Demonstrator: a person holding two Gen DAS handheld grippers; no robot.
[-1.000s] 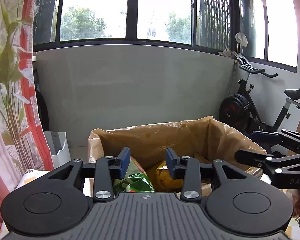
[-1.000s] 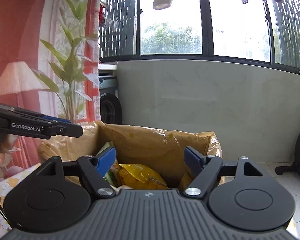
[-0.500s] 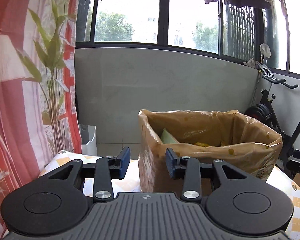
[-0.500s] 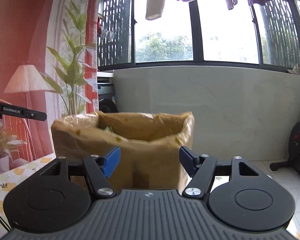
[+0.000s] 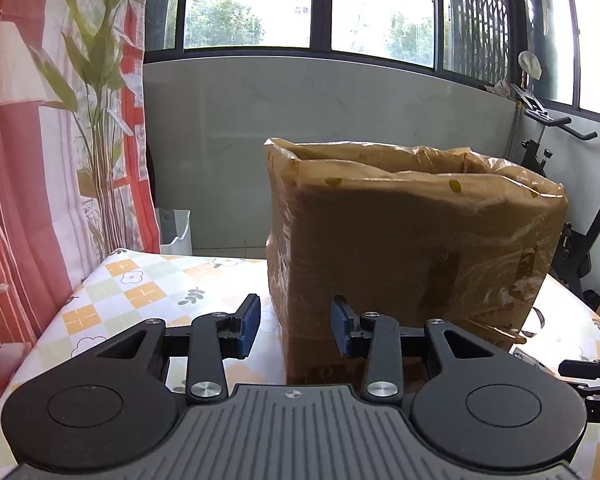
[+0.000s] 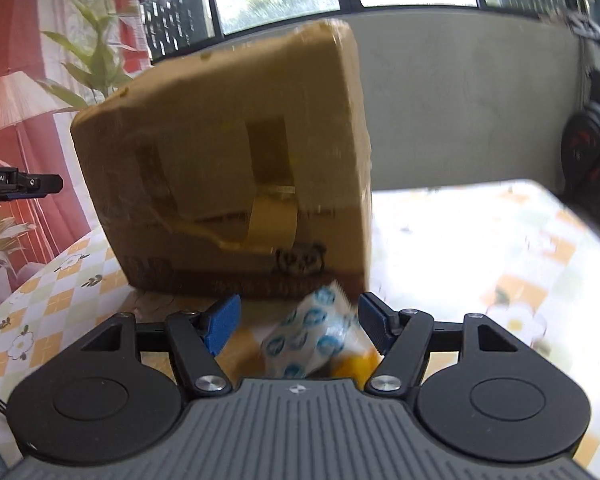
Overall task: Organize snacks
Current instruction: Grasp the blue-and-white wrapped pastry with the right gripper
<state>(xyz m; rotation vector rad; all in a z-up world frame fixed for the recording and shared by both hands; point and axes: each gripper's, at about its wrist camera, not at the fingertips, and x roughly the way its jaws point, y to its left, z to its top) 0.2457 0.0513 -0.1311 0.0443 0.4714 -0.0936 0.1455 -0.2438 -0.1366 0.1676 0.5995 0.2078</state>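
Observation:
A brown cardboard box (image 5: 412, 240) lined with a plastic bag stands on the table; its contents are hidden from here. It also shows in the right wrist view (image 6: 228, 160). My left gripper (image 5: 294, 330) is open and empty, low in front of the box's left corner. My right gripper (image 6: 298, 322) is open, low over the table, with a white snack packet with blue circles (image 6: 312, 336) lying between its fingers; I cannot tell whether they touch it. A yellow packet (image 6: 356, 364) lies beside it.
The table (image 5: 140, 292) has a checked floral cloth. A curtain (image 5: 40, 160) hangs at left, a white bin (image 5: 175, 230) stands behind the table, and an exercise bike (image 5: 580, 220) is at right. The other gripper's tip shows at the left edge of the right wrist view (image 6: 20, 184).
Both grippers have dropped from above the box opening to table level in front of the box. The white and blue packet has come into view between the right fingers.

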